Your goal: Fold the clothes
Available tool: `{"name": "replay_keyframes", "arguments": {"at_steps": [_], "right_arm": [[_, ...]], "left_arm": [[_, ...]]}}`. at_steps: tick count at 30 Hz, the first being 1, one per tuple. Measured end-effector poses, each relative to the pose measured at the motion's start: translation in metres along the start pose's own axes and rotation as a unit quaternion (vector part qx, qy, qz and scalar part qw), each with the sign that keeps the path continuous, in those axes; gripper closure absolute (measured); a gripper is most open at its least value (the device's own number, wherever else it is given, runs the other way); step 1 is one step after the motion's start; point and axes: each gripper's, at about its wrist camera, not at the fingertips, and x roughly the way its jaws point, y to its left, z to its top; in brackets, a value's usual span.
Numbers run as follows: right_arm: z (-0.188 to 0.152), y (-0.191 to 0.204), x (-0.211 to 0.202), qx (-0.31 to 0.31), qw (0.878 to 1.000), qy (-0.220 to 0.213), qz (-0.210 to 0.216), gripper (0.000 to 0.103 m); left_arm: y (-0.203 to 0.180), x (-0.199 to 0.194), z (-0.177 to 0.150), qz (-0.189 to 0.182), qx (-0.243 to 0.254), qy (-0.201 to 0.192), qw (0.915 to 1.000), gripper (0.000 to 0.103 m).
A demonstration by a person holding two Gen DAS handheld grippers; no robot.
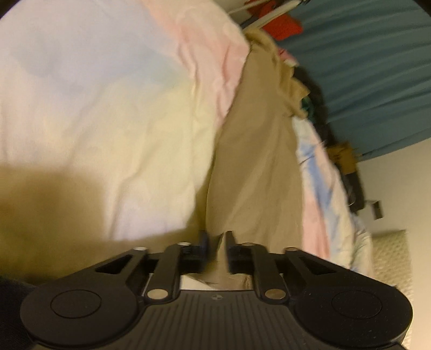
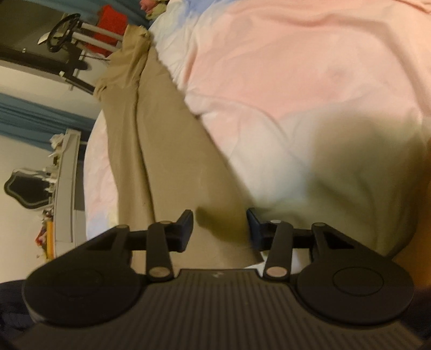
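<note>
The soft, floppy tan pants lay on the bed, the left gripper pinching their hem, the right gripper open over it.

Tan trousers, a plain khaki with no print, lie on a bedsheet washed in pastel patches of pink, pale blue, cream and white. A teal curtain fills the left wrist view toward two o'clock, a red item (blurred, kind unclear) near twelve. Both the left gripper and the right gripper are matte black with silver rivets.
</note>
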Motion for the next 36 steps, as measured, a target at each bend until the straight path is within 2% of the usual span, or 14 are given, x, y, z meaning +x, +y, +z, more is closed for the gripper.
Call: {"name": "replay_keyframes", "arguments": {"at_steps": [4,7,8,9,10,11,17,22,27,32,36], "right_arm": [[-0.004,0.004,0.004,-0.012,1.0,-0.003,-0.029,0.059],[-0.008,0.012,0.008,-0.04,0.998,-0.003,-0.053,0.058],[-0.009,0.017,0.009,-0.057,0.997,0.001,-0.061,0.058],[-0.01,0.021,0.01,-0.072,0.995,0.006,-0.067,0.059],[-0.01,0.025,0.01,-0.083,0.994,0.009,-0.067,0.078],[-0.01,0.027,0.009,-0.091,0.994,0.014,-0.056,0.089],[0.002,0.036,-0.03,-0.075,0.997,-0.026,0.011,0.09],[0.014,0.073,-0.081,-0.099,0.988,-0.083,0.083,0.091],[0.012,0.093,-0.129,-0.117,0.976,-0.118,0.139,0.091],[-0.025,0.078,-0.154,-0.14,0.973,-0.116,0.143,0.091],[-0.067,0.047,-0.166,-0.137,0.974,-0.108,0.144,0.091]], "left_arm": [[-0.005,0.011,0.003,0.018,0.018,0.023,0.9994,0.052],[-0.003,0.015,0.004,0.017,0.014,0.029,0.9993,0.055],[-0.003,0.014,0.004,0.016,0.012,0.031,0.9993,0.062],[-0.002,0.014,0.004,0.014,0.01,0.033,0.9993,0.08],[-0.001,0.014,0.004,0.013,0.008,0.036,0.9992,0.091],[-0.001,0.014,0.004,0.011,0.006,0.038,0.9992,0.096],[-0.02,-0.012,0.017,-0.044,0.025,-0.022,0.9985,0.098],[-0.058,-0.068,0.024,-0.125,0.048,-0.081,0.9877,0.098],[-0.078,-0.118,0.017,-0.161,0.055,-0.131,0.9766,0.098],[-0.055,-0.143,-0.026,-0.183,0.028,-0.128,0.9743,0.098],[-0.03,-0.15,-0.07,-0.174,0.002,-0.122,0.9772,0.098]]}}
